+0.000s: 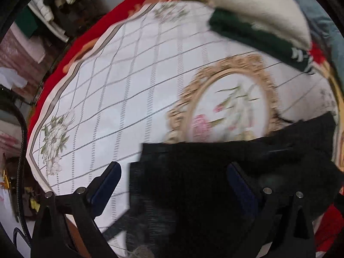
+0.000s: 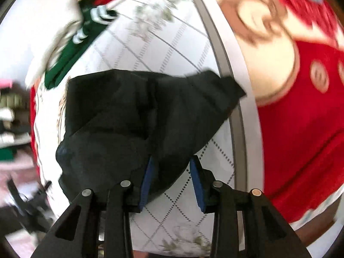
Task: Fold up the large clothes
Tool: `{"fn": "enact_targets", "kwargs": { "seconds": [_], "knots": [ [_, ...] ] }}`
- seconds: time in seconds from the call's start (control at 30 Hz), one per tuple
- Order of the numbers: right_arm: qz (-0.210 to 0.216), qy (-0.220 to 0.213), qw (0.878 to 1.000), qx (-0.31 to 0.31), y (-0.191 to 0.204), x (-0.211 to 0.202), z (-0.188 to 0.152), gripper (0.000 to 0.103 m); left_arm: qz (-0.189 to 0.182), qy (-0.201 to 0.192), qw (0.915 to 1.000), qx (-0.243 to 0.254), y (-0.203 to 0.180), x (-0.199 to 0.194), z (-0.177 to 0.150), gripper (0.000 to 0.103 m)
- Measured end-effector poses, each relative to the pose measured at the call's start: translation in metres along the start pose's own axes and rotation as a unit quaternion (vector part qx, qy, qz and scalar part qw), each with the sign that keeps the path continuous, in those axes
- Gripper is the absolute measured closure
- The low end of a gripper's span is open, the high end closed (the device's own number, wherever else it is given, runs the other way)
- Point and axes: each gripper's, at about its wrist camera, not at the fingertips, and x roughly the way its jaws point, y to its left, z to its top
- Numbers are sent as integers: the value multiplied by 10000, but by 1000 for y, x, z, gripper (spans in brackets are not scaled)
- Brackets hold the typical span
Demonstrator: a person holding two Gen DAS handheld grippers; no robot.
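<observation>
A black garment (image 1: 204,172) lies bunched on a white floral tablecloth (image 1: 120,99). My left gripper (image 1: 174,176) is open, its blue-padded fingers (image 1: 107,185) spread wide, with the garment's edge lying between them. In the right wrist view the black garment (image 2: 129,111) hangs rumpled in front of my right gripper (image 2: 171,167); its blue pads (image 2: 196,182) stand a narrow gap apart with a fold of the cloth reaching down between them. Both views are motion-blurred.
A dark green and white garment (image 1: 253,32) and a cream one (image 1: 258,6) lie at the table's far side; the green one shows in the right wrist view (image 2: 77,40). A red patterned blanket (image 2: 301,111) borders the tablecloth. Piled clothes (image 1: 53,6) sit beyond the table.
</observation>
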Motion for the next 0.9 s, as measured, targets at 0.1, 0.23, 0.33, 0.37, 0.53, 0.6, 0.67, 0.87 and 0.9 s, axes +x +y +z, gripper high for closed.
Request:
{"fn": "enact_targets", "kwargs": {
  "seconds": [0.1,0.23,0.33,0.37,0.53,0.6,0.67,0.87,0.9],
  "knots": [
    [14,-201,9977,-644,57,-6,9,66,-277,13,9996,-35,-22,-1,-8,2],
    [538,-325,9906,-1216,122,7,22,66,-220,266,9994,-70,-63,34,-3,2],
    [807,-21,9872,-1372,154,49,47,67,-112,456,9988,-128,-67,64,3,1],
    [787,57,9872,-1387,162,61,50,69,-90,530,9984,-188,-65,73,6,1],
    [189,280,9889,-1449,190,125,79,80,-123,635,9971,-391,-46,85,13,1],
    [39,371,9881,-1494,192,136,85,80,-1,599,9976,-356,-42,78,13,1],
    [88,489,9883,-1443,193,132,90,80,36,492,9981,-372,-37,61,11,1],
    [625,-63,9851,-1598,165,56,82,79,-128,276,9993,-237,-50,11,0,1],
    [703,-227,9839,-1628,160,40,81,79,-191,275,9993,-179,-58,7,-2,1]
  ]
}}
